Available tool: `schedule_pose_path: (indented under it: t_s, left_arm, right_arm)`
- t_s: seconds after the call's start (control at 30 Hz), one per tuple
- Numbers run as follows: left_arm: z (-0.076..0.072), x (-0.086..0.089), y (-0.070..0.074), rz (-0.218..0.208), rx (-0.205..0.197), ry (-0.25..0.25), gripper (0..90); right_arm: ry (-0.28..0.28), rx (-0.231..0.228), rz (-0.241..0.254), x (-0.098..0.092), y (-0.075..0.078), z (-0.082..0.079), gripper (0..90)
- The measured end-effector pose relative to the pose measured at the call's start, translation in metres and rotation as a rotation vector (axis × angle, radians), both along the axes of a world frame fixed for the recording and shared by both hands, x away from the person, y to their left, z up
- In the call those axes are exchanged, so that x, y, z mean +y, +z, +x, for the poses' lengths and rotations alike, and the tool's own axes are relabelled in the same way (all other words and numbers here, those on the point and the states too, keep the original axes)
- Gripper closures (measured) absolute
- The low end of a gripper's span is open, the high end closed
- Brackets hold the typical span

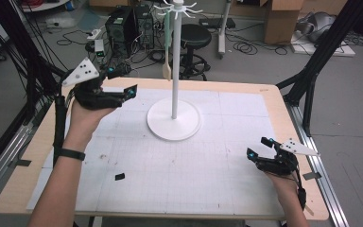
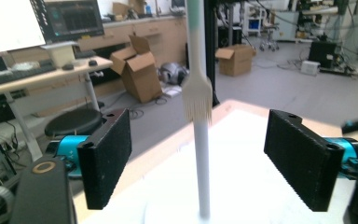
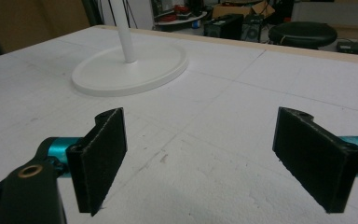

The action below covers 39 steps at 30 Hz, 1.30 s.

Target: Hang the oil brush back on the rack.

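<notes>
A white stand with a round base [image 1: 174,124] and a tall pole [image 1: 174,71] rises from the middle of the table, with a ring of hooks [image 1: 177,8] at its top. A slotted wooden utensil [image 1: 167,70] with a mint handle hangs from one hook. In the left gripper view its toothed head [image 2: 197,100] hangs in front of the pole [image 2: 203,182]. My left gripper [image 1: 123,80] [image 2: 198,158] is held above the table's far left, open, jaws facing the stand, nothing between them. My right gripper [image 1: 259,147] [image 3: 200,158] rests low at the near right, open and empty, with the base [image 3: 130,70] ahead.
A white gridded mat [image 1: 194,179] covers the wooden table. A small black piece [image 1: 119,176] lies on it near the front left. Beyond the far edge are a black stool [image 1: 194,35], computer boxes [image 1: 127,23] and floor cables. Dark frame struts stand at both sides.
</notes>
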<state>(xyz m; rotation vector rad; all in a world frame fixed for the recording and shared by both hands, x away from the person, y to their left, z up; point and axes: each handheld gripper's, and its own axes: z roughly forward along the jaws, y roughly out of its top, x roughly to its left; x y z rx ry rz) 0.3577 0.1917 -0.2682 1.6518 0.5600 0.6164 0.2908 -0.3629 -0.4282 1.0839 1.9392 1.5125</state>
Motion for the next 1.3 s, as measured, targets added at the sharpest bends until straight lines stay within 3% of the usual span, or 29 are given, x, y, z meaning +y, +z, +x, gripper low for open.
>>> schedule_pose_path:
  t_s: [0.2,0.43,0.5,0.67,0.73,0.93,1.3]
  left_arm:
    - [-0.021,0.015,-0.036,0.052,-0.005,0.012,19.6]
    - [-0.039,0.034,-0.079,0.032,0.027,0.022,18.4]
    - [-0.043,0.038,-0.088,0.045,0.038,0.029,17.8]
    - [-0.054,0.047,-0.109,0.026,0.054,0.034,17.2]
    - [-0.056,0.048,-0.114,0.039,0.062,0.038,16.6]
    - [-0.061,0.054,-0.127,0.019,0.071,0.037,16.1]
    - [-0.061,0.056,-0.131,0.005,0.07,0.04,16.1]
  right_arm:
    - [-0.003,0.004,0.004,0.0,0.0,0.002,16.9]
    - [-0.008,0.003,0.001,-0.001,0.001,0.0,16.9]
    - [-0.012,-0.001,0.002,-0.002,0.001,0.0,16.9]
    - [-0.018,-0.001,0.003,-0.003,0.002,0.0,16.9]
    - [-0.02,0.0,0.005,-0.004,0.002,0.0,16.9]
    - [-0.025,-0.003,0.005,-0.004,0.002,-0.001,16.9]
    - [-0.03,-0.005,0.002,-0.005,0.003,-0.002,16.9]
